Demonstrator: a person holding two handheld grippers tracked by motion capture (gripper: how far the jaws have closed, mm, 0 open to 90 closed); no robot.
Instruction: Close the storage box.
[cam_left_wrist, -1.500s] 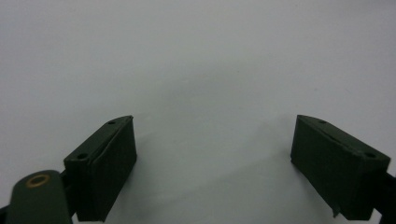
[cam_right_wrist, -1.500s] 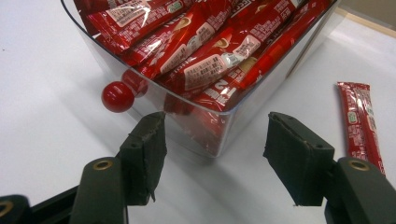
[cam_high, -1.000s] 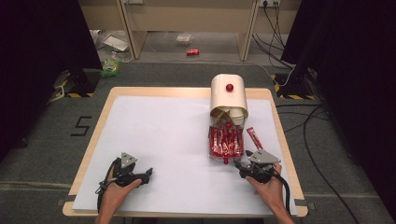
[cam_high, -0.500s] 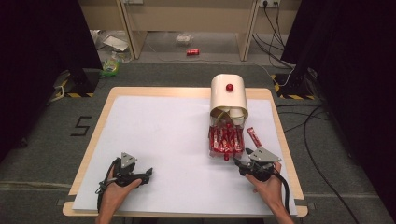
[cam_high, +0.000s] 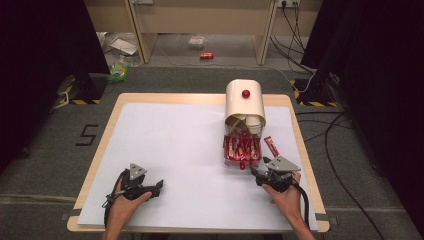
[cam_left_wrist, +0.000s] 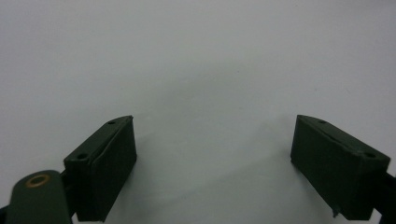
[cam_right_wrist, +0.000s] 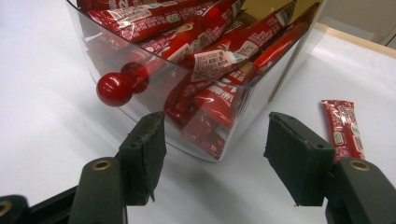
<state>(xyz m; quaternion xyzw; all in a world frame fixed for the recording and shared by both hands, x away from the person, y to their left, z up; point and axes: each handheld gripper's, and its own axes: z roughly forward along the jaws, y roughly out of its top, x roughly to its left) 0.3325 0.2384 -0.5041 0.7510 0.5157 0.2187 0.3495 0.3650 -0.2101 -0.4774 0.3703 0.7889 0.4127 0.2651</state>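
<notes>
As fingers (cam_right_wrist: 299, 158) gape, drawer (cam_right_wrist: 261, 88) just ahead

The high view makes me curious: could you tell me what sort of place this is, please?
Probably a lab or studio set up for recording handling tasks: a white-covered table ringed by dark curtains, loose cables on the carpet, and hazard-striped stand feet.

- High view: set above the near edge of the table (cam_high: 200, 100), facing forward and down, far off, taking in the whole top and the floor beyond it.
- Left gripper view: very near the table's white sheet, looking along the left gripper (cam_left_wrist: 215, 163).
- Right gripper view: close before the clear drawer (cam_right_wrist: 205, 93) of red sachets (cam_right_wrist: 219, 60), shared with the high view at the table's right side.
</notes>
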